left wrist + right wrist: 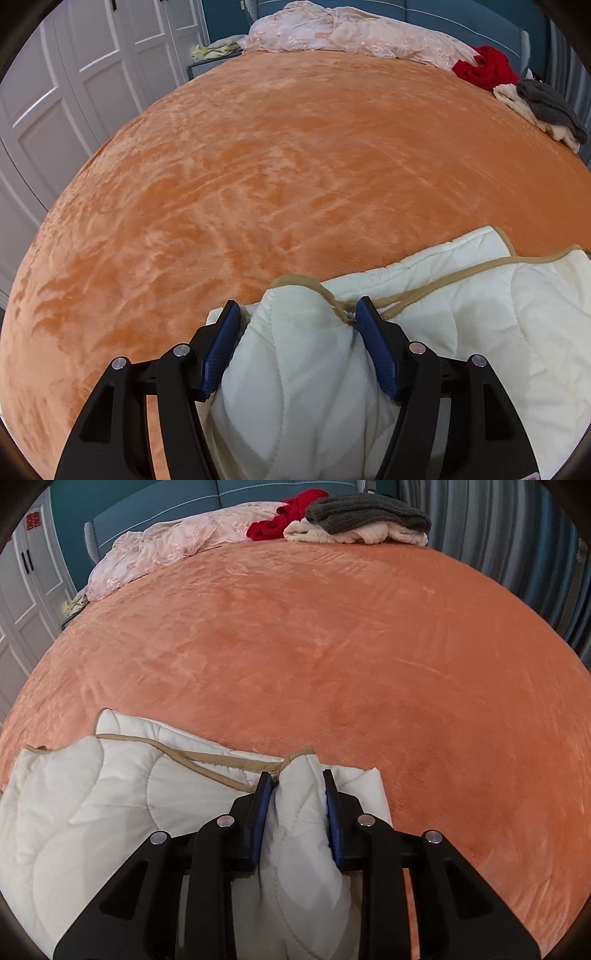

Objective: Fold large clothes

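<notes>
Cream quilted garment [306,369] is lying bunched at the near edge of the orange bedspread [258,166]. We're keeping the left gripper [295,317] spread, fabric between its pads, apparently loose; the right gripper [297,779] is pinching a fold. We're advising: lay both corners level before letting go. We're seeing no containers.

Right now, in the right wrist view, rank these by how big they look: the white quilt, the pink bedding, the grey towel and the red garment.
1. White quilt, though it lies nearest the camera, which inflates it.
2. Pink bedding.
3. Grey towel.
4. Red garment, partly hidden behind the towel pile, so third and fourth are unsure.
</notes>
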Tool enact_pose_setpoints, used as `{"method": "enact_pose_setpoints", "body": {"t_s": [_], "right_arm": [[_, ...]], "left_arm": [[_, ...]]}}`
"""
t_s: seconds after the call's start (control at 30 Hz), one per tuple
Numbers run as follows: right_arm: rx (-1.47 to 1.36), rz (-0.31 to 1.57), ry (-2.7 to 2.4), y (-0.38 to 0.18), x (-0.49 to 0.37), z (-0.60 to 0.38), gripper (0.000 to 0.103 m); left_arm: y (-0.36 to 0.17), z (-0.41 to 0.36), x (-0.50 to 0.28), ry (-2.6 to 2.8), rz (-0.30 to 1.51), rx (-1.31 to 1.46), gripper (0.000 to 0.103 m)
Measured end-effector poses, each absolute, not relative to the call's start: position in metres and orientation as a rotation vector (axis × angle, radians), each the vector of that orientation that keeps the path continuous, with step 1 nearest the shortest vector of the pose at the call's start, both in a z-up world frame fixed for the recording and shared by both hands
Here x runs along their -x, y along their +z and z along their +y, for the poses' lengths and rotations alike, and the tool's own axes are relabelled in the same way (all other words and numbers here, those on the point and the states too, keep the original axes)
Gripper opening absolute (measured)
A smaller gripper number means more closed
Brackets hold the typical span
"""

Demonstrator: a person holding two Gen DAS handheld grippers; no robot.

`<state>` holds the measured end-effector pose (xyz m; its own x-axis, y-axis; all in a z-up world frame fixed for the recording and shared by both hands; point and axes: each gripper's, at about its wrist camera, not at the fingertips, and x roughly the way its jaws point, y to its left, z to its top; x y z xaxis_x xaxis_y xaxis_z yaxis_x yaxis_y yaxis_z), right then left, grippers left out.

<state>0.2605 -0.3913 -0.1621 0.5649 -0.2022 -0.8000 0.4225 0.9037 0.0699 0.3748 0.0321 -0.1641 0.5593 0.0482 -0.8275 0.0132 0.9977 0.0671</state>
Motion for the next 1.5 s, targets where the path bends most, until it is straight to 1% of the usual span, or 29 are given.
{"method": "enact_pose_setpoints", "body": {"t_s": [0.2, 0.3, 0.33, 0.37, 0.47, 0.53, 0.6, 0.63, 0.67, 0.7, 0.77, 0.8, 1.0, 1.13, 1.3, 1.5], "right_arm": [[-0.279, 0.874, -0.374, -0.165, -0.261, -0.394, 0.028], [-0.289, 0.886, -0.379, -0.154, -0.262, -0.399, 0.028], [-0.282, 0.875, -0.395, -0.146, -0.26, -0.398, 0.028], [-0.272, 0.845, -0.414, -0.134, -0.255, -0.395, 0.03], [-0.269, 0.747, -0.355, -0.09, -0.242, -0.373, 0.031], [-0.255, 0.745, -0.263, -0.074, -0.245, -0.345, 0.03], [-0.204, 0.783, -0.164, -0.07, -0.255, -0.306, 0.027], [-0.186, 0.8, -0.128, -0.071, -0.259, -0.292, 0.021], [-0.162, 0.825, -0.085, -0.076, -0.266, -0.274, 0.012], [-0.145, 0.839, -0.066, -0.079, -0.271, -0.264, 0.008], [-0.121, 0.877, -0.031, -0.094, -0.284, -0.244, 0.002], [-0.126, 0.893, -0.022, -0.102, -0.289, -0.24, 0.001], [-0.168, 0.977, -0.011, -0.141, -0.314, -0.234, 0.0], [-0.209, 0.992, -0.014, -0.159, -0.321, -0.239, 0.0], [-0.211, 0.97, -0.017, -0.165, -0.324, -0.239, 0.0], [-0.201, 0.951, -0.021, -0.169, -0.327, -0.238, 0.0]], "left_arm": [[-0.167, 0.032, -0.377, 0.029, 0.958, -0.055, 0.068], [-0.161, 0.034, -0.38, 0.028, 0.981, -0.068, 0.068], [-0.155, 0.035, -0.381, 0.036, 0.987, -0.071, 0.068], [-0.143, 0.037, -0.379, 0.05, 0.987, -0.06, 0.062], [-0.101, 0.03, -0.365, -0.012, 0.938, 0.008, 0.061], [-0.083, 0.011, -0.356, -0.056, 0.909, -0.009, 0.06], [-0.073, -0.023, -0.348, -0.123, 0.905, -0.046, 0.056], [-0.075, -0.04, -0.346, -0.162, 0.924, -0.058, 0.045], [-0.08, -0.056, -0.347, -0.189, 0.944, -0.073, 0.034], [-0.087, -0.07, -0.348, -0.199, 0.959, -0.097, 0.028], [-0.101, -0.087, -0.352, -0.187, 0.981, -0.134, 0.005], [-0.113, -0.096, -0.356, -0.194, 1.011, -0.14, 0.002], [-0.152, -0.119, -0.374, -0.174, 1.046, -0.172, 0.0], [-0.163, -0.12, -0.375, -0.165, 1.026, -0.185, 0.0], [-0.171, -0.131, -0.373, -0.146, 0.979, -0.252, 0.0], [-0.175, -0.133, -0.374, -0.137, 0.953, -0.259, 0.0]]}}
